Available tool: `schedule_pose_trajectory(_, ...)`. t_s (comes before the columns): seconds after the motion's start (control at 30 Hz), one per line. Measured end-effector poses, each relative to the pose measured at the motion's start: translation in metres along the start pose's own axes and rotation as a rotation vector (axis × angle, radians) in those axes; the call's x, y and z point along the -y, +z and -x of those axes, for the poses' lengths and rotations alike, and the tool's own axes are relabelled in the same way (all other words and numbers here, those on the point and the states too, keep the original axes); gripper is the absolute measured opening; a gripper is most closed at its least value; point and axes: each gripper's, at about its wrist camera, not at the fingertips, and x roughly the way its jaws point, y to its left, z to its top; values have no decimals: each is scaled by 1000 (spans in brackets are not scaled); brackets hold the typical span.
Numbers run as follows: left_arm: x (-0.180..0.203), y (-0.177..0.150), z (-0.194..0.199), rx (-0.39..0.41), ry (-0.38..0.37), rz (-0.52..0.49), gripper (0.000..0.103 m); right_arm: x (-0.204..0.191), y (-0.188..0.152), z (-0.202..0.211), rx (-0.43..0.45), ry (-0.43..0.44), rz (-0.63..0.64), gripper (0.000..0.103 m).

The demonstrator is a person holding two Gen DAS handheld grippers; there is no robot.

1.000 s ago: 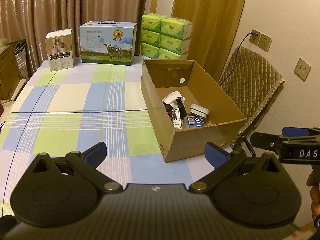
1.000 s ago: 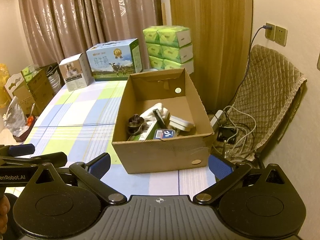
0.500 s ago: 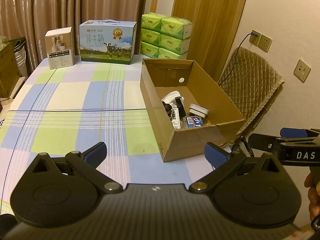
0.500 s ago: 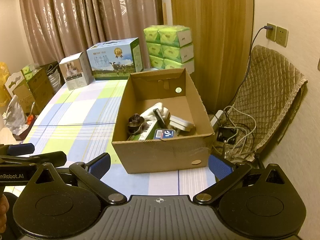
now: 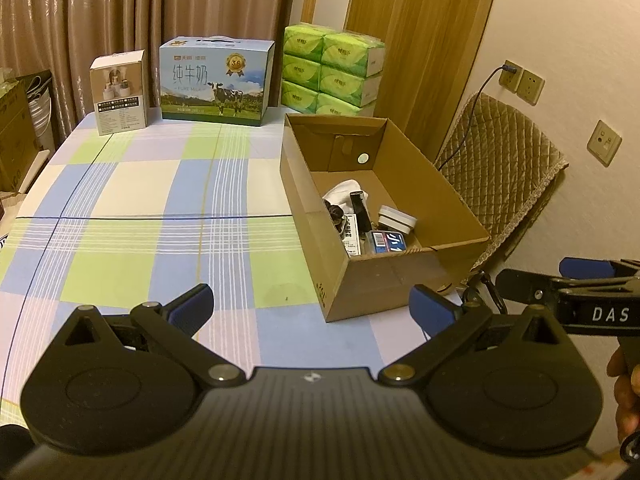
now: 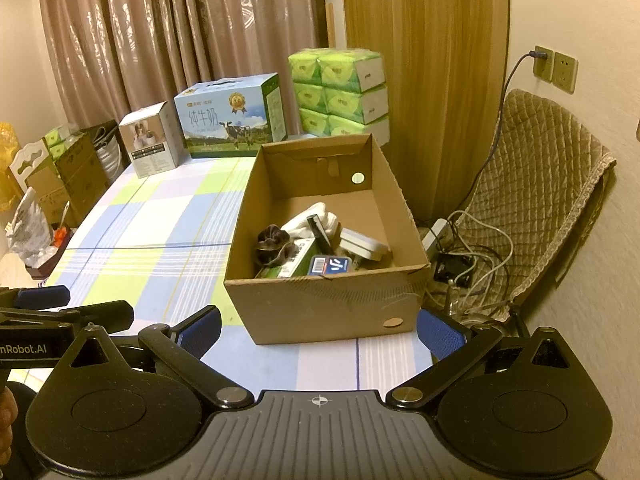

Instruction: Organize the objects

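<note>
An open cardboard box stands on the right side of the checked tablecloth. In it lie a white cloth, a dark brown scrunchie, a black stick, a white flat case, a green-white carton and a blue card pack. My left gripper is open and empty above the near table edge, left of the box. My right gripper is open and empty just in front of the box.
At the far table edge stand a small white carton, a blue milk carton and stacked green tissue packs. A quilted chair and cables are right of the table. Cardboard boxes stand on the left.
Both grippers have drifted back slightly from the table; the box looks a little farther. Both stay open and empty.
</note>
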Motion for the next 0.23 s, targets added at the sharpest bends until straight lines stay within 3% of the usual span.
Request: schedule_pose_trajectory(0.23,-2,-1,2,10,0,16,102,0,-1,0,0,3,0,101)
